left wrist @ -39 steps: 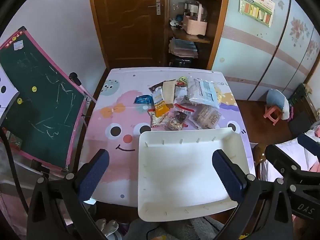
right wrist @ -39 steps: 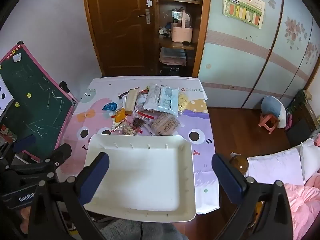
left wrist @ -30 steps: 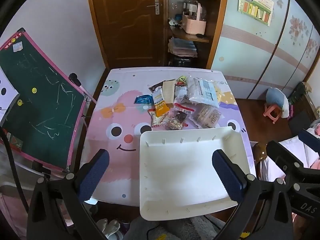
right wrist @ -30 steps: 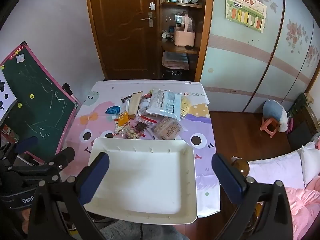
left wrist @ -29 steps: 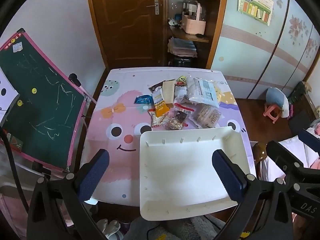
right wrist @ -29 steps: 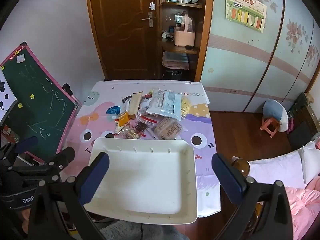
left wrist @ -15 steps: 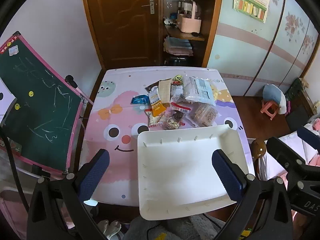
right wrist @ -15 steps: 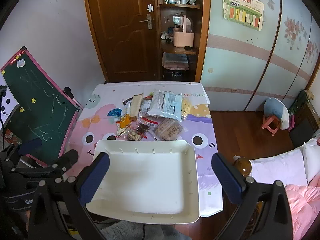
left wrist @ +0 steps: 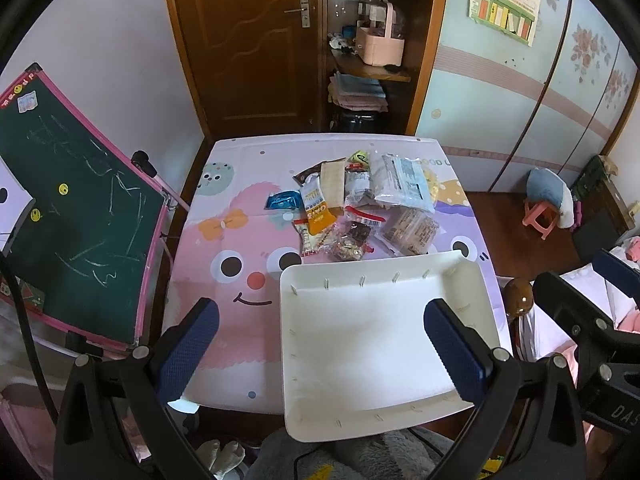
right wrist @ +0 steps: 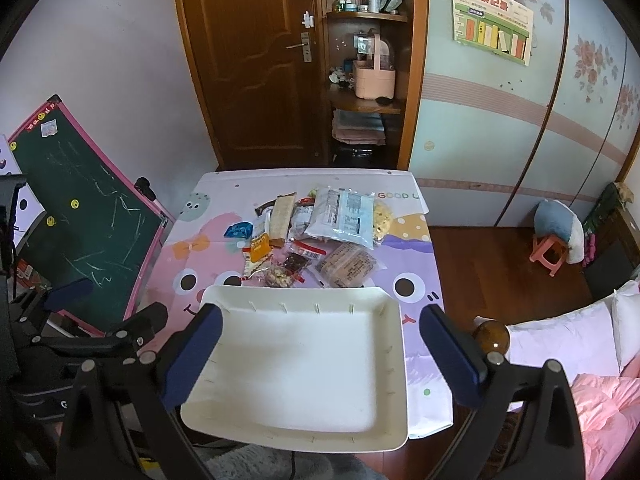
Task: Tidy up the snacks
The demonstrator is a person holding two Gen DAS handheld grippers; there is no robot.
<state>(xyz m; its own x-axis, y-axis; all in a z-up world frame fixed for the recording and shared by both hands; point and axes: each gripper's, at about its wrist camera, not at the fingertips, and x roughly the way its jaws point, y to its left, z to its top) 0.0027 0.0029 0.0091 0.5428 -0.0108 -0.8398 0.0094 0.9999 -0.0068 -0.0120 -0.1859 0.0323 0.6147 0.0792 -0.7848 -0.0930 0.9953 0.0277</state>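
Note:
A heap of snack packets point(left wrist: 352, 204) point(right wrist: 316, 236) lies at the far middle of a small table with a pink cartoon cloth point(left wrist: 236, 240) point(right wrist: 416, 264). In it are a large clear-blue bag point(left wrist: 404, 184) point(right wrist: 344, 212), a brown cracker pack point(left wrist: 412, 230) point(right wrist: 348, 266), an orange packet point(left wrist: 318, 212) and a small blue packet point(left wrist: 285, 201). An empty white tray point(left wrist: 380, 332) point(right wrist: 300, 364) sits at the near edge, overhanging it. My left gripper point(left wrist: 320, 344) and right gripper point(right wrist: 316, 354) hover high above the tray, both open and holding nothing.
A green chalkboard with a pink frame point(left wrist: 68, 200) point(right wrist: 80, 216) leans left of the table. A brown door point(left wrist: 244, 36) and shelf with a pink basket point(left wrist: 378, 44) stand behind. A pink stool point(left wrist: 542, 220) and bedding point(right wrist: 592, 360) are on the right.
Both grippers have risen and drawn back a little, so the table and tray look smaller. Nothing on the table has moved; both stay open.

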